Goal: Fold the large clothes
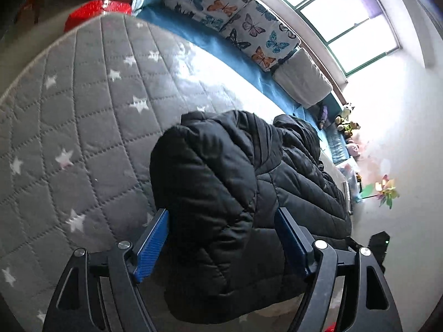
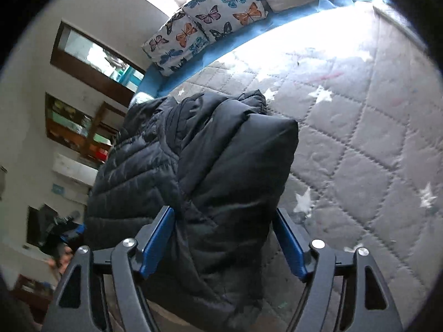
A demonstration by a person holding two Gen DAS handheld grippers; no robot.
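A black quilted puffer jacket (image 1: 221, 182) lies bunched on a grey star-print mattress (image 1: 83, 116). My left gripper (image 1: 221, 215) is wide open, its blue pads (image 1: 153, 243) on either side of a folded jacket part. In the right wrist view the same jacket (image 2: 199, 171) lies on the mattress (image 2: 360, 144). My right gripper (image 2: 224, 215) is also wide open, and its blue pads (image 2: 157, 240) straddle a thick fold of the jacket. Neither gripper pinches the fabric.
Butterfly-print cushions (image 1: 235, 13) and a white cushion (image 1: 301, 77) line the blue bench under the window (image 1: 346, 19). Soft toys (image 1: 346, 124) sit in the corner. A red box (image 1: 97, 11) stands beyond the mattress. Shelves (image 2: 77, 127) stand by the wall.
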